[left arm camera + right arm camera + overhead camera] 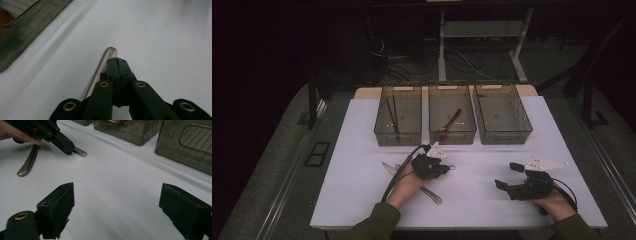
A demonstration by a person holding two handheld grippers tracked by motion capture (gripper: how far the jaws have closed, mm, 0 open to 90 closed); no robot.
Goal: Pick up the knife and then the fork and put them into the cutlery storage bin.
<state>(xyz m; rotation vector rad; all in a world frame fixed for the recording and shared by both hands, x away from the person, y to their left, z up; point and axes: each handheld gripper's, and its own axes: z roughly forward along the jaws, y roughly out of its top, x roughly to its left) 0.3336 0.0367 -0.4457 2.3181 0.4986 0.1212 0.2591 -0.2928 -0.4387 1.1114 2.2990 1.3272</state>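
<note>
High view: white desk [362, 200] w/ three smoked see-through bins in a row at the far side. Left bin [397, 116] holds dark slim sticks; middle bin [452, 115] holds a brown-handled utensil [451, 121]; right bin [502, 114] has nothing visible inside. No brand, label or legible writing on any bin or tool.

Left hand-held gripper [451, 167], in front of the left and middle bins: jaws fully closed, pinching a metal utensil handle [102, 68]. In the left gripper view the rounded handle end sticks out just beyond the fingertips, alongside the left jaw; the rest runs back under the gripper. Handle lies low over the desk; contact w/ the surface can't be told. A second metal utensil [432, 195] rests on the desk under the left hand [404, 186]; a pale blade-like piece [388, 167] lies just left of that hand.

Right hand-held gripper [507, 176], near the desk's right front, well apart from the left: jaws wide open, nothing between them (right gripper view shows bare desk between the pads [60, 207]). Same view also shows the left gripper [72, 151] w/ the handle tip protruding.
</note>
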